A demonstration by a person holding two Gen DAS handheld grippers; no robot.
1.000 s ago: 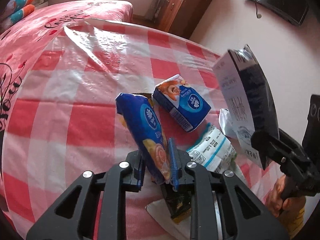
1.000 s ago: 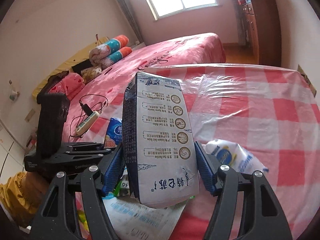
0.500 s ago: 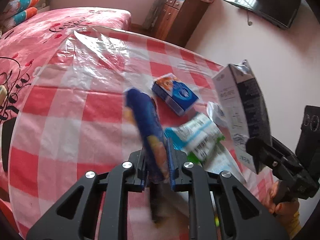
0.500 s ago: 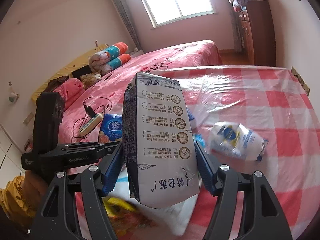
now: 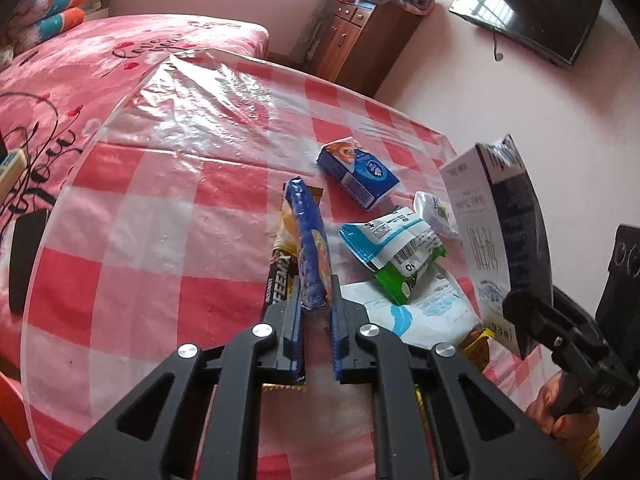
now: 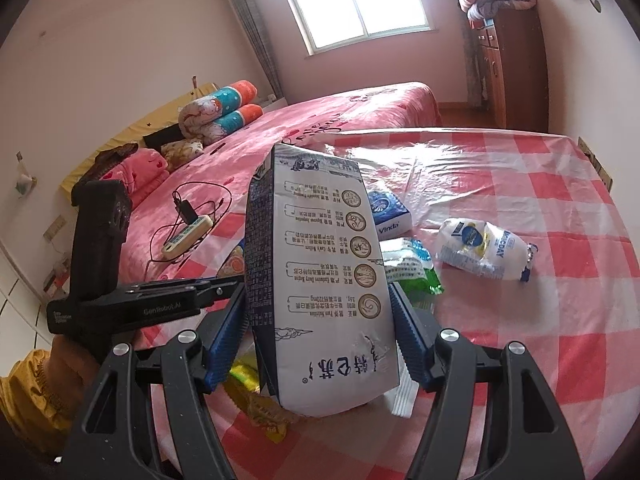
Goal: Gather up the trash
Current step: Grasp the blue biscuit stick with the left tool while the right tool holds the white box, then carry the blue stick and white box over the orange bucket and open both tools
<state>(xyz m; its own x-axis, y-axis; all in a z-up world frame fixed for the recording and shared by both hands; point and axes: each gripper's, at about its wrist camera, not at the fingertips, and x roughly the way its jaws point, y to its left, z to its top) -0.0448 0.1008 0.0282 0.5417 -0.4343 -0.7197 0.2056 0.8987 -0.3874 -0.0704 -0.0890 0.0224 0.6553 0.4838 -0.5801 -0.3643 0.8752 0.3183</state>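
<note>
Risk: left gripper [image 5: 316,308] jaws pinched blue snack packet [image 5: 308,240] by its end, right gripper [image 6: 320,320] jaws clamped milk carton [image 6: 320,280]; either could slip.

Pink walls, bright window [image 6: 358,2], pink-covered bed [image 6: 320,120], wooden dresser [image 6: 508,68], wall-mounted TV [image 5: 528,12].

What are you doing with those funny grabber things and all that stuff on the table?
Someone is picking up trash from the table with the red-and-white checked plastic cover. The left tongs pinch a long blue snack wrapper, and the right tongs hold a tall white-and-navy milk carton up off the table. More litter lies on the cover: a blue tissue pack, a teal-and-green crinkly packet and a white plastic pouch.
</note>
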